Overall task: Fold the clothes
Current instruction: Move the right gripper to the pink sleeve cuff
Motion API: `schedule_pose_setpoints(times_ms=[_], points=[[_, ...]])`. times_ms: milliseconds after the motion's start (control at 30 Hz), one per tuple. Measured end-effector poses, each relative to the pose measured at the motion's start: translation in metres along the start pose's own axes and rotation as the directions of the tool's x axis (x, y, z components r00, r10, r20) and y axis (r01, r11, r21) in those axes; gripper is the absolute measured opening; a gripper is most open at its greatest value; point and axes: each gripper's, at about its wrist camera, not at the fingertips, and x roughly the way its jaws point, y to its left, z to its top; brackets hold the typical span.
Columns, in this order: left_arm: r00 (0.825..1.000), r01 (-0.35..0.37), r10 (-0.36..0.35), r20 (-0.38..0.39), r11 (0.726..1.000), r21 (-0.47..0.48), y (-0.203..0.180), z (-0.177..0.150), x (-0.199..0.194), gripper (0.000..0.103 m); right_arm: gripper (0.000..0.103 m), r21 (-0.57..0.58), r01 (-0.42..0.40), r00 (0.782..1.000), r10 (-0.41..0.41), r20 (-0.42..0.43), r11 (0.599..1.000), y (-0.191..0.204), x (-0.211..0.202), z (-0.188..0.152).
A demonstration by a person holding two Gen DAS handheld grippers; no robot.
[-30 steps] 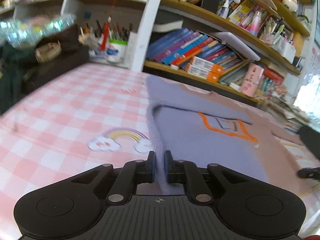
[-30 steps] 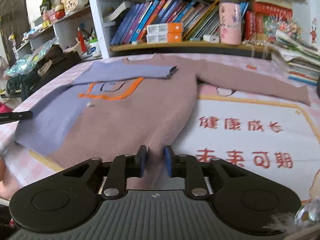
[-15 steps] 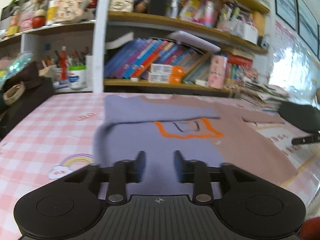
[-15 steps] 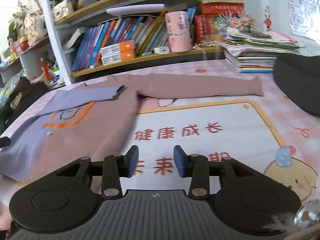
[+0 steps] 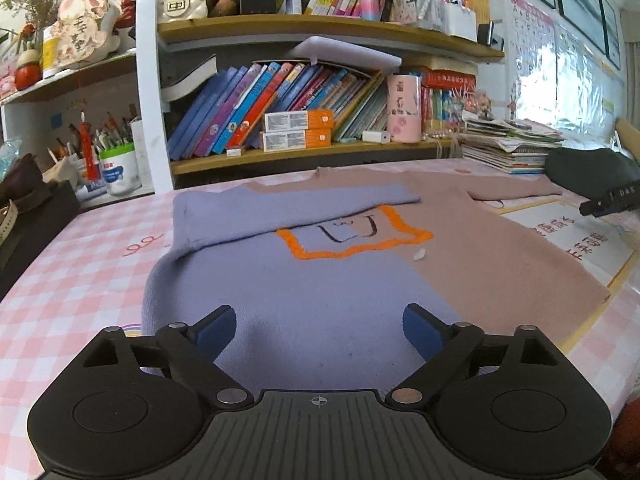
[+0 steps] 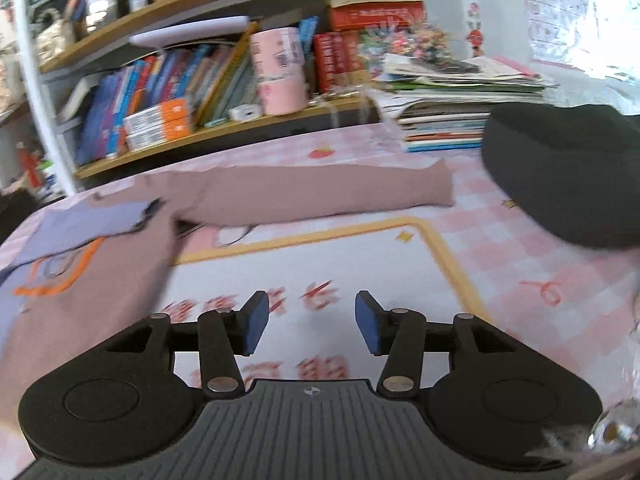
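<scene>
Both grippers released above a sweater spread flat.
Left gripper (image 5: pixel 319 330) jaws gape wide over the sweater (image 5: pixel 340 280) hem, holding nothing; right gripper (image 6: pixel 307 322) jaws stand apart over the pink checked surface (image 6: pixel 500 256), beside its outstretched sleeve (image 6: pixel 320 192).

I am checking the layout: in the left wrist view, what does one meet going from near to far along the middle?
Left claw → sweater's lilac body → orange outlined patch → folded lilac sleeve → bookshelf.
</scene>
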Motion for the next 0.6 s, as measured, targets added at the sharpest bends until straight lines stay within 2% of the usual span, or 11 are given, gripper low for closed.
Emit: schedule_pose_setpoints(times_ms=[100, 233, 333, 467, 533, 600], points=[[0.999, 0.035, -0.035, -0.020, 0.999, -0.026, 0.005, 0.002, 0.004, 0.095, 0.058, 0.044, 0.034, 0.999, -0.034, 0.018, 0.998, -0.012, 0.012, 0.011], [0.998, 0.060, -0.060, -0.018, 0.997, -0.050, 0.010, 0.000, 0.003, 0.097, 0.059, 0.045, 0.086, 0.996, -0.086, -0.004, 0.995, -0.021, 0.035, 0.032], [0.998, 0.049, -0.050, -0.024, 0.996, -0.071, 0.010, -0.001, 0.005, 0.097, 0.058, 0.043, 0.114, 0.993, -0.113, -0.030, 0.993, -0.029, 0.056, 0.051], [0.999, 0.031, -0.032, -0.017, 0.997, -0.065, 0.009, -0.001, 0.004, 0.097, 0.057, 0.156, 0.127, 0.991, -0.119, -0.060, 0.979, -0.054, 0.081, 0.073], [1.000, 0.025, -0.026, -0.006, 0.998, -0.064, 0.008, -0.002, 0.002, 0.097, 0.057, 0.181, 0.168, 0.985, -0.157, -0.076, 0.969, -0.064, 0.092, 0.081], [1.000, 0.027, -0.027, 0.000, 0.997, -0.068, 0.009, -0.002, 0.001, 0.097, 0.057, 0.152, 0.215, 0.974, -0.202, -0.097, 0.965, -0.069, 0.104, 0.088]])
